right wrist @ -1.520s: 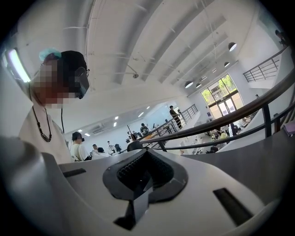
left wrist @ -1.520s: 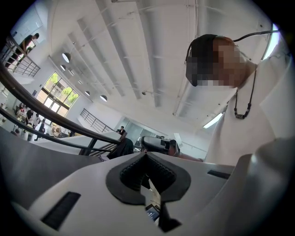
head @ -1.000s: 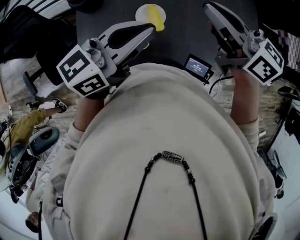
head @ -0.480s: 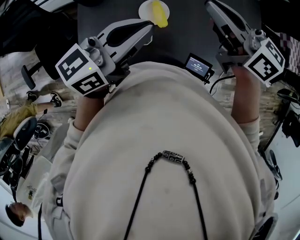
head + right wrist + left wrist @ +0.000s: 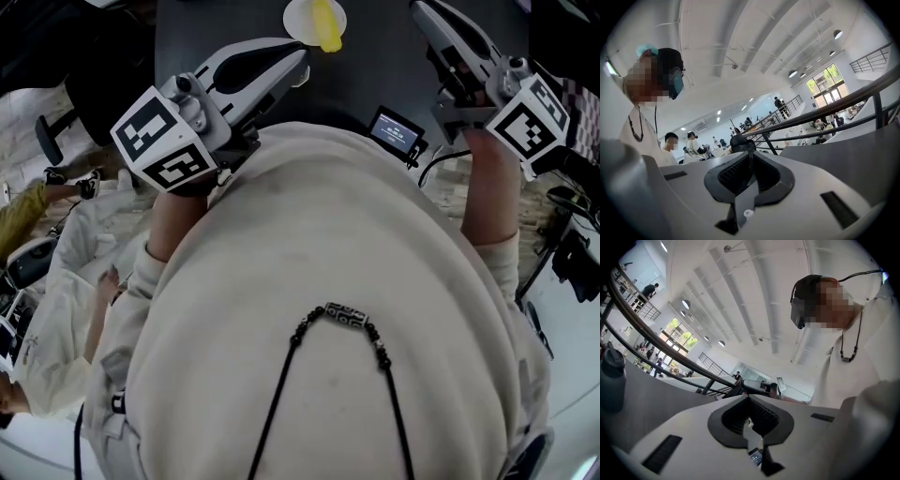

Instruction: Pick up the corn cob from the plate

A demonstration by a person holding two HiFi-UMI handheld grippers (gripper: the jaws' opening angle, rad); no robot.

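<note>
Approach step, cob not yet gripped. My left gripper [image 5: 298,64] and right gripper [image 5: 417,11]: jaws together, empty. Corn cob [image 5: 327,26] on plate [image 5: 292,19]. Next, likely: open left jaws, straddle cob.

Left gripper [image 5: 296,62] held out level ahead of the chest [image 5: 319,272], at its left side, jaws closed together and empty, right gripper [image 5: 419,11] ahead at its right side, jaws likewise closed and empty

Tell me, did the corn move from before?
No. The corn lies across the right side of its plate just as before. Both slid up the picture together, so only the view shifted.
</note>
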